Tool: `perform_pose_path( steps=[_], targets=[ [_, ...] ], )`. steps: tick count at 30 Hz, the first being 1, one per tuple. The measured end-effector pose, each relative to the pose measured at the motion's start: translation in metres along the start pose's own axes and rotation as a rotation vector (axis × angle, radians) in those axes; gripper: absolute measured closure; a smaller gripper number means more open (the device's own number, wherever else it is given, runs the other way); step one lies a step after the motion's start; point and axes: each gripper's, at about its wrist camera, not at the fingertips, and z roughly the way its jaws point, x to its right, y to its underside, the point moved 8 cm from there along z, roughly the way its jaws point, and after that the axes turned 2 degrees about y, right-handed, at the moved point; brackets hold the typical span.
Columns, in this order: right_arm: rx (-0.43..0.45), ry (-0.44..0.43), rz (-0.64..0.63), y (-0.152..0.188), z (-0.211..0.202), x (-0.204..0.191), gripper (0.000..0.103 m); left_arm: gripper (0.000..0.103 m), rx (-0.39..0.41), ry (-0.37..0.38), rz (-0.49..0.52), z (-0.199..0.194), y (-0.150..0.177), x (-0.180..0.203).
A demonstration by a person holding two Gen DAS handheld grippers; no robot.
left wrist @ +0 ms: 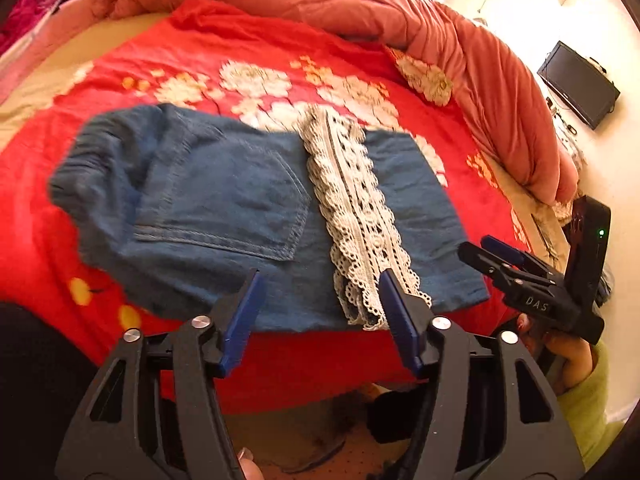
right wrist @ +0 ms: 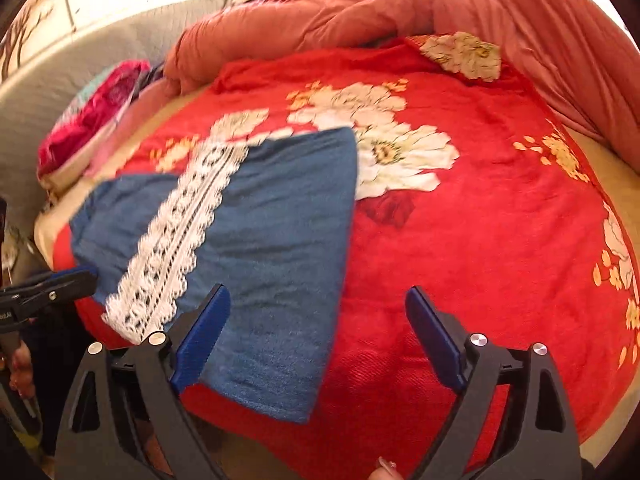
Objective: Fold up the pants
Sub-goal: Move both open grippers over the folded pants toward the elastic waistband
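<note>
Both tongs (left wrist: 320, 300) (right wrist: 318, 316) gape empty; only left view shows pants (left wrist: 224, 208) pocket (left wrist: 240, 200) (stitched).

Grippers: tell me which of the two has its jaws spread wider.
The right gripper: its blue pads stand far apart over the red blanket. The left gripper is open too, but narrower, above the folded pants.

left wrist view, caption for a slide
Folded denim pants with lace trim lie on a red floral blanket, both hand-held grippers open.
</note>
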Motion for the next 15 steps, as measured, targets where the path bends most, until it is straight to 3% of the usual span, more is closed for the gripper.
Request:
perform_pose_path(
  steps=[9, 12, 15],
  targets=[
    [0.044, 0.001, 0.038, -0.009, -0.007, 0.003, 0.015, 0.035, 0.047, -0.061, 0.022, -0.021, -0.009, -0.007],
    [0.059, 0.004, 0.036, -0.011, -0.008, 0.001, 0.008, 0.032, 0.055, -0.073, 0.027, -0.025, -0.009, -0.010],
    [0.074, -0.005, 0.027, -0.014, -0.010, -0.003, 0.008, 0.028, 0.065, -0.089, 0.034, -0.028, -0.010, -0.014]
  ],
)
